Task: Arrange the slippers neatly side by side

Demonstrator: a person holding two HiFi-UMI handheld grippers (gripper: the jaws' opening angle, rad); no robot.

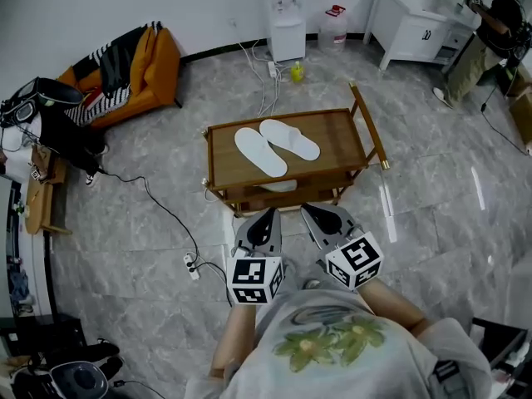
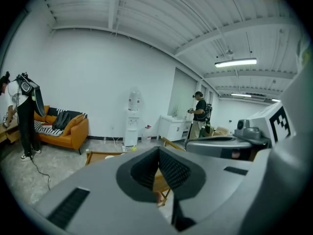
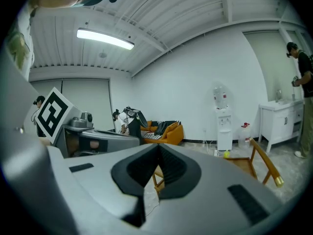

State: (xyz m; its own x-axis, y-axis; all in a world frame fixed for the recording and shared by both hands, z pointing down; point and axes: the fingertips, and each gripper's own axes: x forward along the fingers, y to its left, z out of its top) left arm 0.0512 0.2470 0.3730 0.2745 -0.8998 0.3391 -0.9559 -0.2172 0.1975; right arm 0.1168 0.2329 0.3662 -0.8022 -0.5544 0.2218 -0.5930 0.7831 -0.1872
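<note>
Two white slippers lie on top of a low wooden cart (image 1: pixel 349 127). The left slipper (image 1: pixel 259 150) and the right slipper (image 1: pixel 289 138) touch at their far ends and splay apart toward me. Something white (image 1: pixel 278 185) shows on the cart's lower shelf. My left gripper (image 1: pixel 268 214) and right gripper (image 1: pixel 309 211) hover side by side just in front of the cart's near edge, both shut and holding nothing. In the left gripper view the jaws of the left gripper (image 2: pixel 159 151) meet over the cart. In the right gripper view the jaws of the right gripper (image 3: pixel 159 150) are pressed together too.
A power strip (image 1: pixel 192 264) with cables lies on the tiled floor at the left. An orange sofa (image 1: pixel 137 73) stands at the back left, a water dispenser (image 1: pixel 285 15) and a jug (image 1: pixel 334 25) behind the cart. A person (image 1: pixel 490 32) stands by a white cabinet (image 1: pixel 416 27).
</note>
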